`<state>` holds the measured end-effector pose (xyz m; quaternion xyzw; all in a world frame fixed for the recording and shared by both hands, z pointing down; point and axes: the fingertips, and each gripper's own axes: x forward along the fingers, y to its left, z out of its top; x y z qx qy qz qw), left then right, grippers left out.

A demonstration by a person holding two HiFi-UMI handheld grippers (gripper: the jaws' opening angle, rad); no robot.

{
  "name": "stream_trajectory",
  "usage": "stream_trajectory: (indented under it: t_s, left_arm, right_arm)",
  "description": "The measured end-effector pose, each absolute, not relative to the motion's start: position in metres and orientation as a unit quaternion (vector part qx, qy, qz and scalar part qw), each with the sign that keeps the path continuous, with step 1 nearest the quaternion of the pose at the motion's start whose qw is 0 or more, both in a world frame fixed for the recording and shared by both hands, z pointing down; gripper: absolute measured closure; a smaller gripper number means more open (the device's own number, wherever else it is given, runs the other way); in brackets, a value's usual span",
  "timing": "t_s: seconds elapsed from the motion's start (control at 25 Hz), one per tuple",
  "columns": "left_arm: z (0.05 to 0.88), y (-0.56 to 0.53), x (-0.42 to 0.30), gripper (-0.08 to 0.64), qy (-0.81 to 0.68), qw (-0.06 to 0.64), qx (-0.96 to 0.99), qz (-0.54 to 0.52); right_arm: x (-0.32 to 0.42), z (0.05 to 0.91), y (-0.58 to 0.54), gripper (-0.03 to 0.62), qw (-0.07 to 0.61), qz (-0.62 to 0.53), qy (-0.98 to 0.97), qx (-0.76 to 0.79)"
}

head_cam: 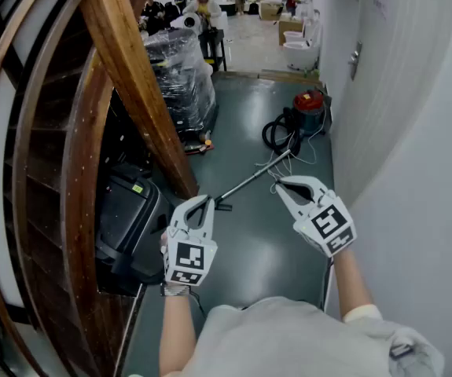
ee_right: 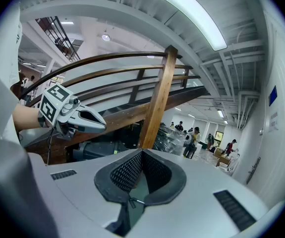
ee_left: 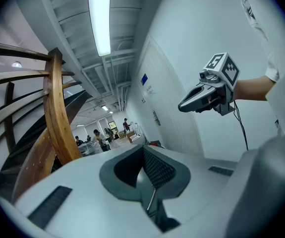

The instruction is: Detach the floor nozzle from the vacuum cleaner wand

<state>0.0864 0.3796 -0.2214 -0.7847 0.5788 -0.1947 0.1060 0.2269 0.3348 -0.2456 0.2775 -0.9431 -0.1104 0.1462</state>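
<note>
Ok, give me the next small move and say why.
Probably open both jaws and lower toward the wand lying on the floor: the left gripper and right gripper are shut, empty and held up, with the floor nozzle untouched.

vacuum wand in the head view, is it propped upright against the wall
No, the vacuum wand lies flat on the dark floor, one end toward the red canister.

One vacuum cleaner (head_cam: 308,105), one wand (head_cam: 253,179), one hose (head_cam: 276,135), two grippers (head_cam: 207,199) (head_cam: 281,182).
</note>
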Motion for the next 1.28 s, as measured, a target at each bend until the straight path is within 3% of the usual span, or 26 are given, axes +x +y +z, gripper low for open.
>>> stream_trajectory:
  t_s: [1.28]
  left_arm:
    - [-0.195,0.347,0.130,0.560,0.587,0.082,-0.776,-0.216]
  right_arm:
    - [0.282,-0.226,0.298,0.563,0.118,-0.035,-0.960,0.253]
